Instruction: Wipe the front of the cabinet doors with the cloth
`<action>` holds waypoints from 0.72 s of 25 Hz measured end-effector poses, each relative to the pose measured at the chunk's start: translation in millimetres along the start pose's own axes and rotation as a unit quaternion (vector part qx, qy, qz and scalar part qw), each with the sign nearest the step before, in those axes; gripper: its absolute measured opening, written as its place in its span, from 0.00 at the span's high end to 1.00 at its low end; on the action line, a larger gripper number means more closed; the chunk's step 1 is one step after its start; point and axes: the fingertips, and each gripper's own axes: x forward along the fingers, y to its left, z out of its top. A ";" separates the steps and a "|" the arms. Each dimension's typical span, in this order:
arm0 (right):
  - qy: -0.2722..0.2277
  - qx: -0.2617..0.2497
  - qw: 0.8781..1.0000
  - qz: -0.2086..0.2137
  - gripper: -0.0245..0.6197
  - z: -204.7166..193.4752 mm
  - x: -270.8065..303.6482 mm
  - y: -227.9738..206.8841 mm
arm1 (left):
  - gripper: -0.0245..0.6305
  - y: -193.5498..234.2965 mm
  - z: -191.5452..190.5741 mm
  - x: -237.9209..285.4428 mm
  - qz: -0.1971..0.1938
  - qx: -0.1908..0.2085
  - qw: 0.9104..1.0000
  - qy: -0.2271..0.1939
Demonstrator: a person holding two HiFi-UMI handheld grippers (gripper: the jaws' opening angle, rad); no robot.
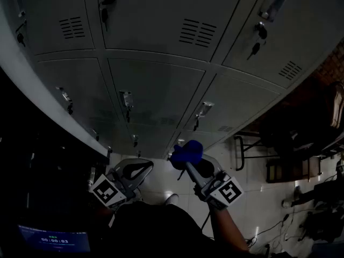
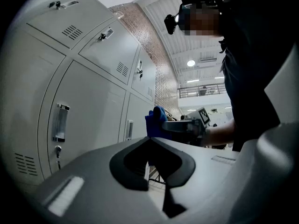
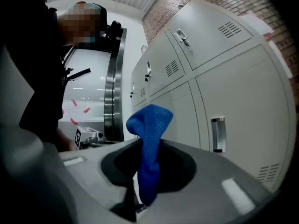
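You are facing the bank of grey metal cabinet doors (image 1: 156, 90), with both claws well short of them. Your left claw (image 2: 149, 140) is sitting closed on nothing. Your right claw (image 3: 147, 146) is pinching the blue terry cloth (image 3: 149, 120), which is poking up as a narrow, bunched tuft. Wiping like this, you are risking scraping bare jaw tips on the paint, or snagging a small metal door handle (image 1: 127, 100) and tugging the cloth loose.

Head view dim; gripper views brighter, fisheye-warped edges.
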 end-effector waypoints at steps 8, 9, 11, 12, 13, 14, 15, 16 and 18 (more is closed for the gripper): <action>-0.021 -0.038 0.998 -0.043 0.85 28.8 -3.5 -41.7 | 0.96 7.9 6.7 -2.5 -0.002 0.019 1.000 -0.014; -0.022 -0.039 0.998 -0.048 0.85 32.0 -3.2 -45.5 | 0.96 8.0 6.9 -4.3 0.000 0.019 1.000 -0.014; -0.022 -0.047 0.997 -0.055 0.85 41.3 -1.5 -53.5 | 0.96 8.2 7.0 -6.7 0.003 0.022 1.000 -0.011; -0.022 -0.054 0.997 -0.059 0.85 46.8 0.1 -57.8 | 0.96 8.2 7.2 -7.5 0.005 0.025 1.000 -0.011; -0.021 -0.062 0.996 -0.063 0.85 52.4 2.3 -62.7 | 0.96 8.1 7.5 -8.2 0.006 0.027 1.000 -0.011; -0.021 -0.070 0.995 -0.066 0.85 58.2 4.9 -68.0 | 0.96 7.8 7.7 -9.1 0.007 0.028 0.999 -0.013; -0.021 -0.076 0.994 -0.069 0.85 64.0 7.9 -73.1 | 0.96 7.4 7.7 -10.0 0.009 0.028 0.999 -0.013; -0.020 -0.081 0.994 -0.071 0.85 69.8 11.2 -78.0 | 0.96 6.9 7.4 -10.7 0.010 0.027 0.999 -0.013; -0.018 -0.090 0.993 -0.077 0.85 82.5 17.3 -87.6 | 0.96 6.1 6.9 -11.0 0.013 0.025 1.000 -0.014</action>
